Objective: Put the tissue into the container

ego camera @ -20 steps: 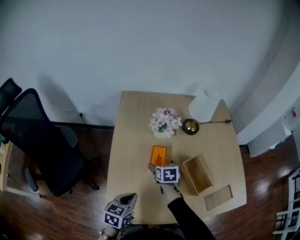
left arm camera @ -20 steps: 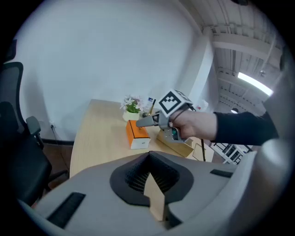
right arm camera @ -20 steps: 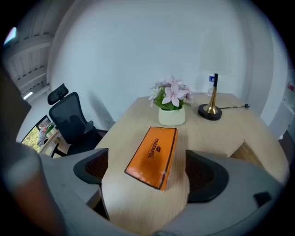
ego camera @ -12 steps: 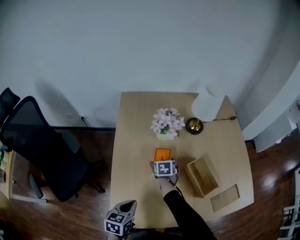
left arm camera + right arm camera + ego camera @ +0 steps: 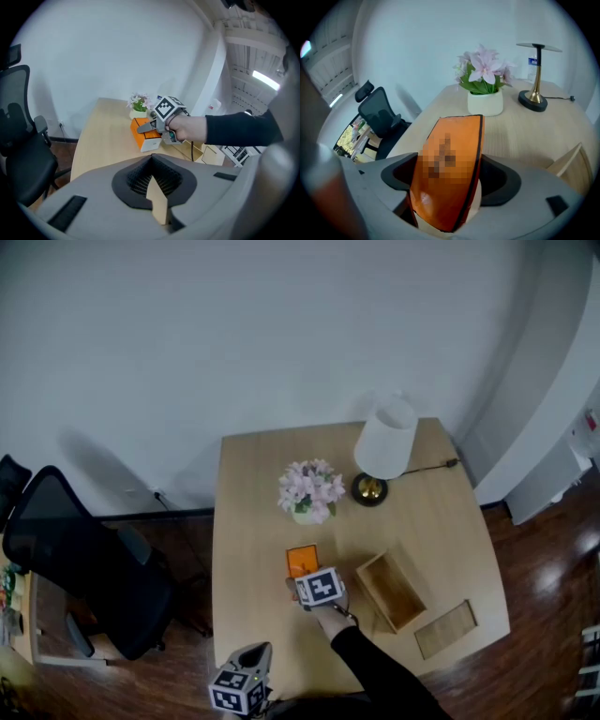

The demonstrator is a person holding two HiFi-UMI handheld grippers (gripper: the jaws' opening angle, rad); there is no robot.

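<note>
An orange tissue box [image 5: 301, 560] lies on the wooden table [image 5: 253, 521], in front of the flower pot. My right gripper [image 5: 300, 575] reaches over its near end. In the right gripper view the box [image 5: 452, 154] fills the gap, tilted, and my right gripper [image 5: 450, 174] is shut on its sides. The left gripper view shows the same grip on the box [image 5: 143, 136]. The open wooden container [image 5: 389, 589] stands just right of the box. My left gripper [image 5: 255, 655] hangs at the table's near edge, shut and empty [image 5: 151, 161].
A pot of pink flowers [image 5: 309, 491] and a white-shaded lamp [image 5: 382, 442] with its cable stand at the back. A flat wooden lid [image 5: 445, 629] lies near the front right corner. A black office chair [image 5: 84, 563] stands left of the table.
My right gripper has slid further onto the orange box, so less of the box shows ahead of it. The head view has shifted. The left gripper has hardly moved.
</note>
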